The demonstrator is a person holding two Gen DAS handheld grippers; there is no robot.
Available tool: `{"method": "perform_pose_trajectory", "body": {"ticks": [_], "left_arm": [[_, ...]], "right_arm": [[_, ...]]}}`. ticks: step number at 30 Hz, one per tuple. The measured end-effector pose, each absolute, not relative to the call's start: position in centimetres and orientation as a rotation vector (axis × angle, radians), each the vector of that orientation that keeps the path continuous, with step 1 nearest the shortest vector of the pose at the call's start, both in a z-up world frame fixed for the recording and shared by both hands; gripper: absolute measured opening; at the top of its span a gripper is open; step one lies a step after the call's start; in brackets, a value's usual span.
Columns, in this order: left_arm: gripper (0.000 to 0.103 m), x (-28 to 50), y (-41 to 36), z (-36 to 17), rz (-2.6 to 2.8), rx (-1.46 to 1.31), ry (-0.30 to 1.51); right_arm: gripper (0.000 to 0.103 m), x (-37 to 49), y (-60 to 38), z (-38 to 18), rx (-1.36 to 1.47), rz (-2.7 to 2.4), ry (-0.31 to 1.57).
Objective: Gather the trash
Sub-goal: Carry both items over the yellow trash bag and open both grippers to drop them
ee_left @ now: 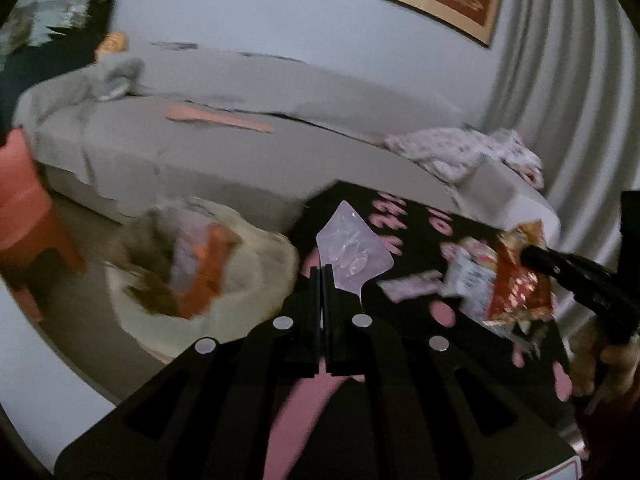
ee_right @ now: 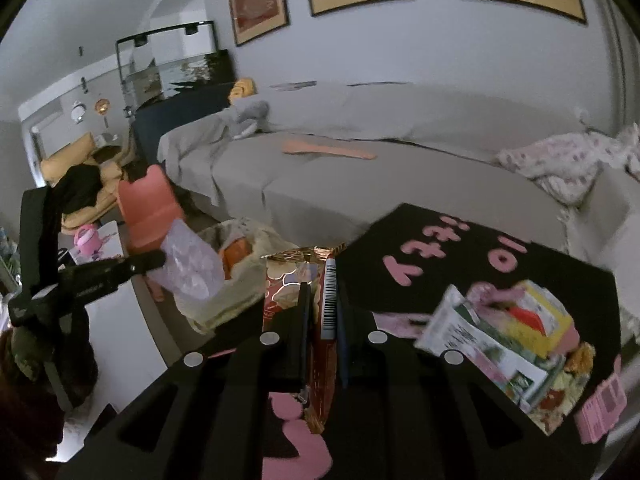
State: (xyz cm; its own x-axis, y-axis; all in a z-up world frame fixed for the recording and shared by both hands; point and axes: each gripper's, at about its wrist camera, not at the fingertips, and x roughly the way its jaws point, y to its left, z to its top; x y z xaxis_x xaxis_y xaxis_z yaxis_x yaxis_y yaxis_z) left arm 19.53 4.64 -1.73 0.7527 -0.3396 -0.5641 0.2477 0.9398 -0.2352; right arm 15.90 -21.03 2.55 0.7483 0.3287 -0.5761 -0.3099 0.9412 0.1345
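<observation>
My left gripper is shut on a clear plastic wrapper, held above the left edge of the black table. The wrapper also shows in the right wrist view, at the left gripper's tip. My right gripper is shut on a red snack bag with a barcode; it shows in the left wrist view too. A cream trash bag lies open on the floor left of the table, with orange and pale wrappers inside. It shows in the right wrist view as well.
Several wrappers and packets lie on the black table with pink lettering. A grey sofa runs behind, with a floral blanket at its right end. A red plastic chair stands left of the bag.
</observation>
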Motion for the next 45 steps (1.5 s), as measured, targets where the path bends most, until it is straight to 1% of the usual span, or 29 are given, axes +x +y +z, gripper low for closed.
{"method": "perform_pose_trajectory", "body": {"ticks": [6,11,18,20,22,24,25,26,28,30,33,41,45], "left_arm": [[0.001,20.9,7.9,-1.4,-0.225,-0.188,0.613],[0.001,22.8,10.2,-2.5,-0.177,-0.226,0.627],[0.001,28.5,14.2,-6.9,-0.138,-0.391,0.722],[0.001,29.7,14.6,-7.8,-0.135,-0.400,0.731],[0.005,30.9,15.2,-8.9,-0.115,-0.419,0.754],[0.024,31.2,16.1,-9.3,-0.085,-0.445,0.760],[0.028,30.9,16.5,-9.2,-0.066,-0.458,0.751],[0.033,30.4,17.0,-9.0,-0.042,-0.464,0.738],[0.038,29.3,17.7,-8.6,0.011,-0.467,0.717],[0.046,27.2,18.2,-8.1,0.071,-0.463,0.684],[0.052,24.1,18.7,-7.8,0.135,-0.454,0.642],[0.055,18.3,19.7,-8.3,0.173,-0.464,0.621],[0.057,16.9,20.3,-8.1,0.166,-0.484,0.605]], "right_arm": [[0.013,17.5,-19.0,2.2,0.019,0.380,0.649],[0.013,19.2,-18.1,1.1,0.010,0.389,0.684],[0.013,20.4,-17.6,-0.2,-0.013,0.388,0.714],[0.013,20.6,-17.3,-0.3,-0.024,0.383,0.718],[0.013,21.3,-17.0,-0.3,-0.033,0.387,0.725],[0.013,22.0,-16.5,-0.1,-0.041,0.398,0.720],[0.013,22.3,-16.2,0.0,-0.046,0.404,0.717],[0.013,22.7,-15.8,0.1,-0.050,0.411,0.715],[0.013,24.1,-14.5,0.4,-0.047,0.446,0.713],[0.013,25.3,-13.2,0.4,-0.040,0.479,0.715],[0.013,27.4,-10.1,0.3,-0.040,0.542,0.712],[0.013,31.8,0.7,-1.3,-0.146,0.660,0.716],[0.014,33.1,3.4,-2.1,-0.168,0.662,0.703]]}}
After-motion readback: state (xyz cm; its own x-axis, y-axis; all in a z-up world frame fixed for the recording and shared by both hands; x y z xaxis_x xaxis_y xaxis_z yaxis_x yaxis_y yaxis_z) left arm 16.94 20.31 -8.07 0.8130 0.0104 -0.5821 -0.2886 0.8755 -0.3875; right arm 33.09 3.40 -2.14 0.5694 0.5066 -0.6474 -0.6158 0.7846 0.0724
